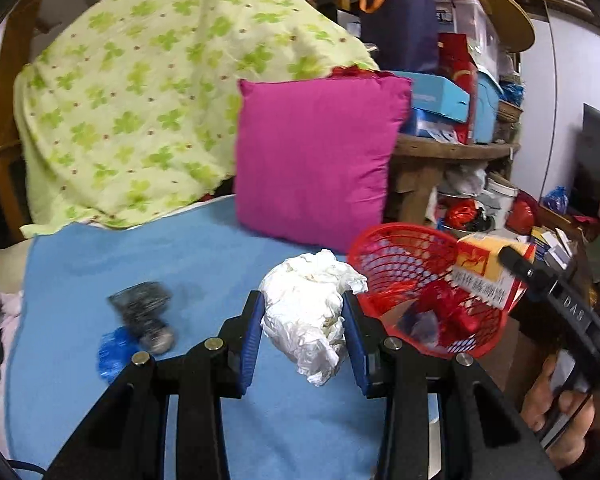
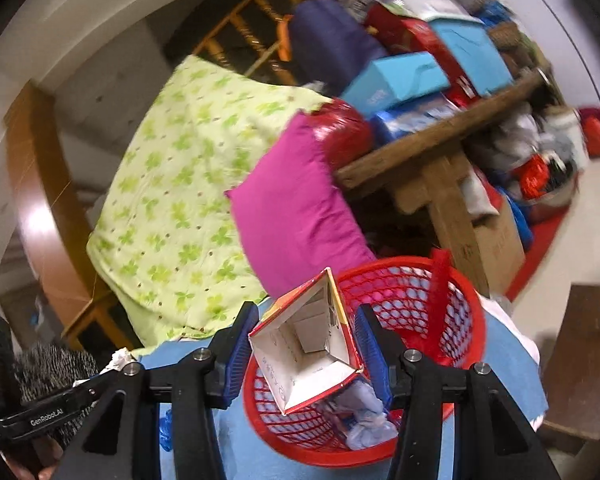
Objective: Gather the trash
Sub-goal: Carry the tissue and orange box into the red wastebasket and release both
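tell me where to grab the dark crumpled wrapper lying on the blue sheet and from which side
Take the dark wrapper across its bunched middle, coming down from above. It lies low on the blue sheet, so a side approach would likely snag the cloth. The left tongs are shut on the white tissue wad, so that goes first.

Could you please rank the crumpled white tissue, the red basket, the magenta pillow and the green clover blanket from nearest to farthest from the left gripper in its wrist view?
1. Crumpled white tissue, held in the left gripper.
2. Red basket, just right.
3. Magenta pillow, behind.
4. Green clover blanket, back left.
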`<state>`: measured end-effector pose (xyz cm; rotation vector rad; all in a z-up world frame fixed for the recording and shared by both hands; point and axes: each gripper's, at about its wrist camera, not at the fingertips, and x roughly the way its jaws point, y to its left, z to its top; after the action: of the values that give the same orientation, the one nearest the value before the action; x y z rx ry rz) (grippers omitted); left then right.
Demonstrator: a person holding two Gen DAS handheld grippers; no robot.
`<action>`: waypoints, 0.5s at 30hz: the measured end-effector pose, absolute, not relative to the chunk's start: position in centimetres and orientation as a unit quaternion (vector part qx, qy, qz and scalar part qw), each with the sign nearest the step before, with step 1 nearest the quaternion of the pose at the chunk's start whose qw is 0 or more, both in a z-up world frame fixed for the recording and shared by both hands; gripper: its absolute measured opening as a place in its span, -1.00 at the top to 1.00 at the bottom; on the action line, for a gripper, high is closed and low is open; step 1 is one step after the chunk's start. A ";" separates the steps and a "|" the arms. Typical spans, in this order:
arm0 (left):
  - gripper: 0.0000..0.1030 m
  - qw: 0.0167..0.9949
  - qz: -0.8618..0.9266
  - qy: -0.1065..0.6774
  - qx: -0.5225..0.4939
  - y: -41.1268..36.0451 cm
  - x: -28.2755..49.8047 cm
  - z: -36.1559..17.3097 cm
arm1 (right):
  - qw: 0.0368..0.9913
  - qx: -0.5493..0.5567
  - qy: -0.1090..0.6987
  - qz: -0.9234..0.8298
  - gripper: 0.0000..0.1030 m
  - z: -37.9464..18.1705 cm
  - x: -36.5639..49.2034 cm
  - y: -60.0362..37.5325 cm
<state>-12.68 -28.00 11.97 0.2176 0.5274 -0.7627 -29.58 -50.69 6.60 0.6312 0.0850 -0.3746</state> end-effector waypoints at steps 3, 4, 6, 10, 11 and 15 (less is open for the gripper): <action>0.20 0.876 -0.389 0.260 0.114 -31.4 -12.6 11.9 | 0.924 0.330 0.048 -0.186 -0.04 6.0 -29.8 -52.0; 0.19 0.874 -0.394 0.261 0.117 -32.2 -12.5 11.9 | 0.923 0.334 0.049 -0.186 -0.04 6.0 -29.7 -52.4; 0.18 0.867 -0.404 0.262 0.131 -34.5 -12.7 11.8 | 0.919 0.342 0.050 -0.188 -0.07 5.8 -29.8 -53.1; 0.16 0.857 -0.422 0.259 0.145 -37.6 -12.9 11.6 | 0.911 0.360 0.052 -0.191 -0.09 5.3 -29.8 -54.2; 0.12 0.855 -0.425 0.257 0.148 -38.4 -12.9 11.6 | 0.910 0.365 0.052 -0.191 -0.13 5.1 -29.8 -54.4; -0.28 0.853 -0.425 0.259 0.159 -40.6 -12.8 11.2 | 0.901 0.384 0.061 -0.192 -0.21 4.5 -29.7 -55.5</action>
<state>-12.83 -40.58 11.22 0.3338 0.5445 -0.8941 -29.74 -55.51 4.54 0.7946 0.1253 -0.3969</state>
